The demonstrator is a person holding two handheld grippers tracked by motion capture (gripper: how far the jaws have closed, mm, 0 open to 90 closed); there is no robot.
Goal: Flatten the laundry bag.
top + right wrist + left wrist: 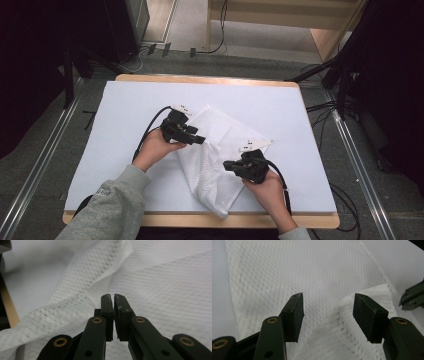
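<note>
White mesh cloth [215,160]; near corner overhangs table [150,90] edge; folds hide underside

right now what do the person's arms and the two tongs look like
Both tongs, left tongs and right tongs, are black and chunky, each with a black cable trailing toward the person and a small white marked plate on top. Up close, the jaws are flat-faced dark wedges on arms with brass-coloured rivets. The left arm wears a grey sweatshirt sleeve with a small logo; a grey cuff shows on the right.
</note>
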